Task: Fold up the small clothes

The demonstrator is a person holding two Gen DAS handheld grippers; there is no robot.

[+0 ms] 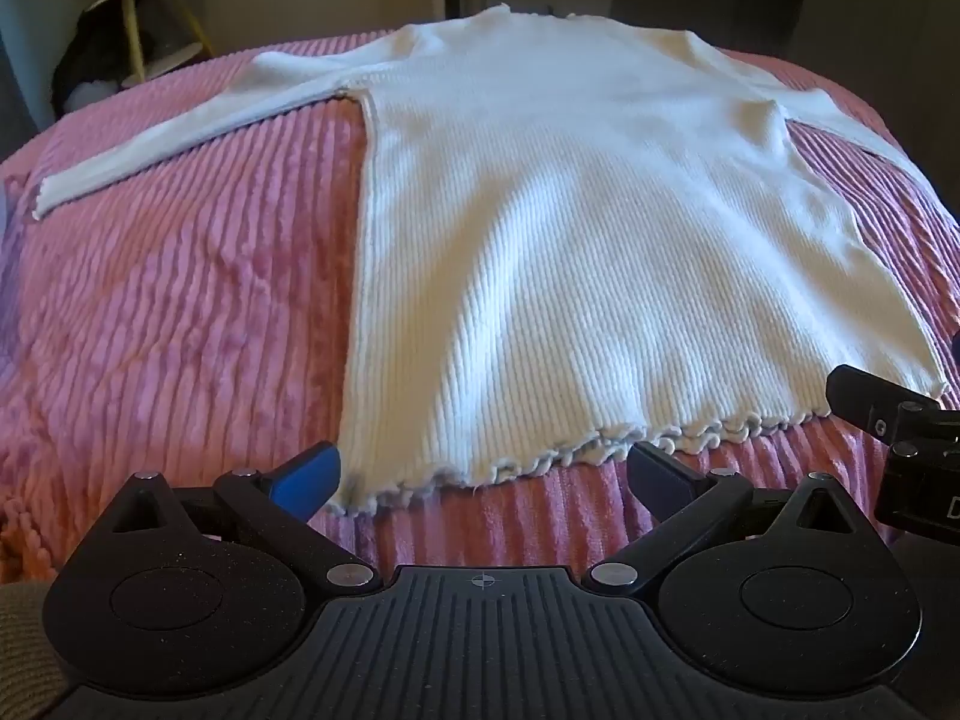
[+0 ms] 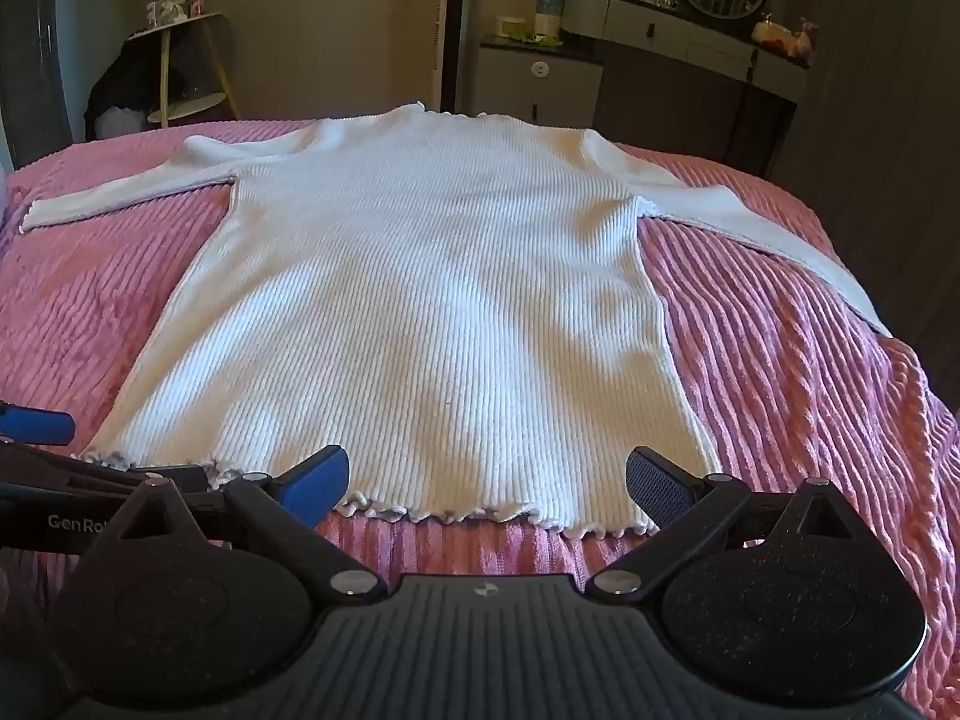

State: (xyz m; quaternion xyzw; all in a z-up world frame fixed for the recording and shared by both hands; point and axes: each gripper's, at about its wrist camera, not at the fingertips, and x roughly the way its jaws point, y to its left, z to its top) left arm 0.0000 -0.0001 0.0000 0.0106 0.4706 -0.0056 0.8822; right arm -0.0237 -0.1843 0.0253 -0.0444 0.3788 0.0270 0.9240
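Note:
A white ribbed long-sleeved top point(image 1: 570, 228) lies flat on the pink bedspread point(image 1: 168, 324), collar far, frilled hem near, both sleeves spread out sideways. It also shows in the right wrist view point(image 2: 420, 300). My left gripper point(image 1: 483, 477) is open and empty, just above the hem's left part. My right gripper point(image 2: 486, 480) is open and empty, its blue fingers over the hem's right part. The right gripper's body shows at the right edge of the left wrist view point(image 1: 900, 438); the left gripper's finger shows at the left edge of the right wrist view point(image 2: 36, 426).
The pink ribbed bedspread point(image 2: 780, 360) covers the bed and drops off at the right. Beyond the bed stand a small side table with flowers point(image 2: 174, 30), a dresser with a round mirror point(image 2: 690, 42) and a low cabinet point(image 2: 540, 78).

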